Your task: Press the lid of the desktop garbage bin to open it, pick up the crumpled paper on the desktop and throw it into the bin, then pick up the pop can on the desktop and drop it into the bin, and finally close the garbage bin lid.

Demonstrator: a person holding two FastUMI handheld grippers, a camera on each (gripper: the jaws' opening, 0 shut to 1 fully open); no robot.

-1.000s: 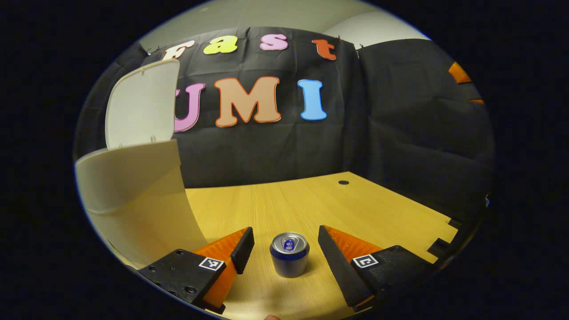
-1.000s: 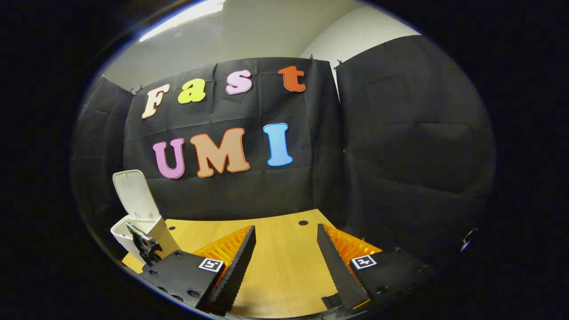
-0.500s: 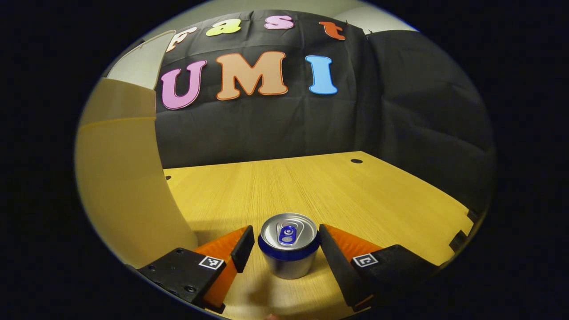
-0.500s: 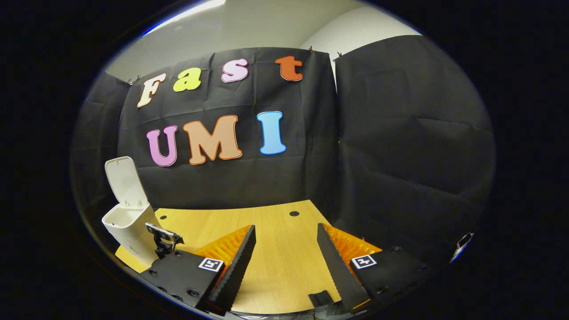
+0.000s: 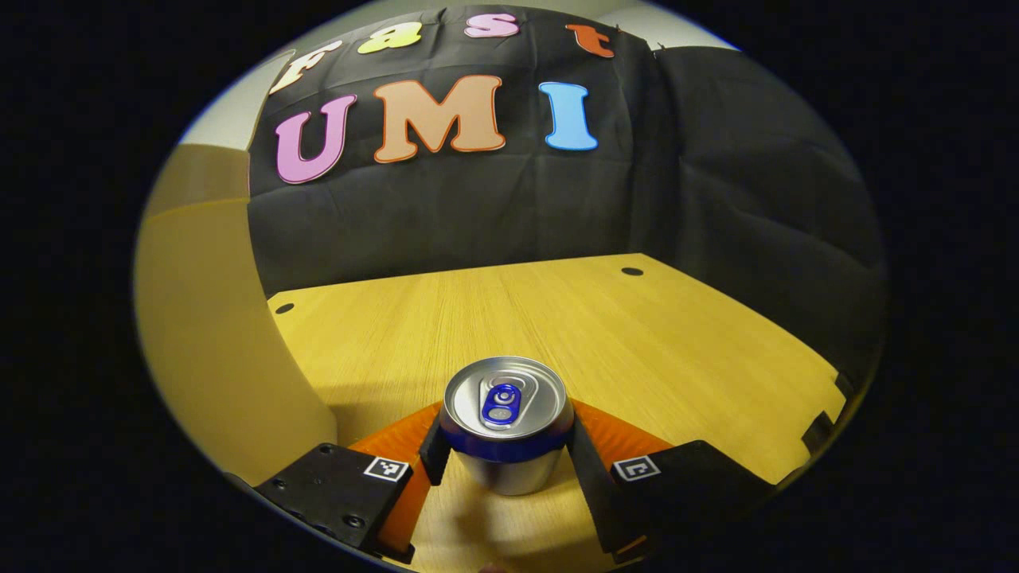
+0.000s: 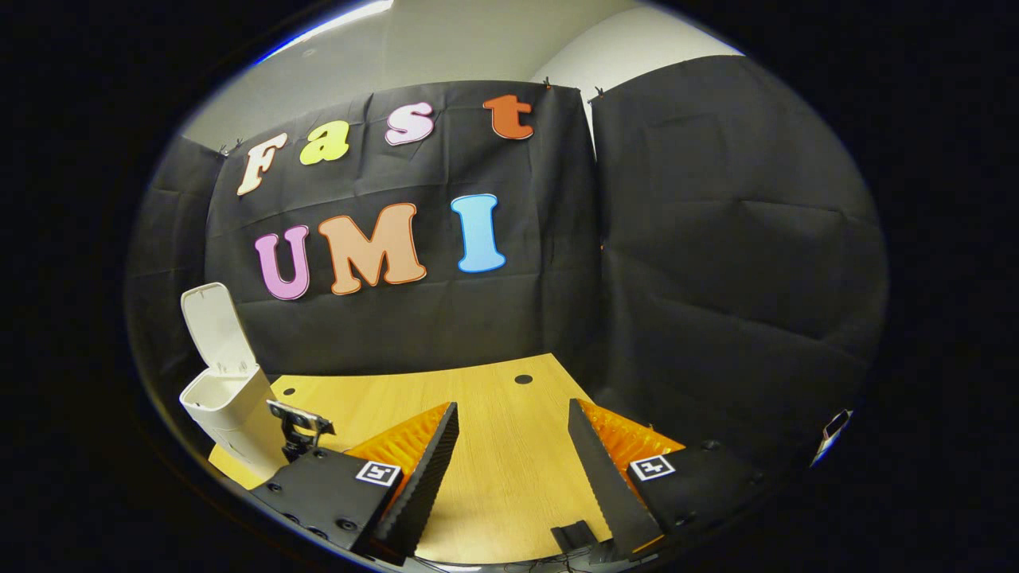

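In the left gripper view, the pop can stands upright on the wooden desk, its silver top and blue pull tab facing up. The left claw has a finger against each side of the can just below the rim, clamped on it; the can's base seems to rest on the desk. Just beside the can, on that view's left, rises the pale curved wall of the garbage bin, too close for its opening to be seen.

In the right gripper view, the garbage bin stands at the far left of the desk with its lid tipped up and back, so the mouth is open. The inside shows only as a pale hollow near the rim; what lies in it cannot be told. The right claw hangs over bare desk with its fingers wide apart, holding nothing. A small dark device on a stand sits just in front of the bin.
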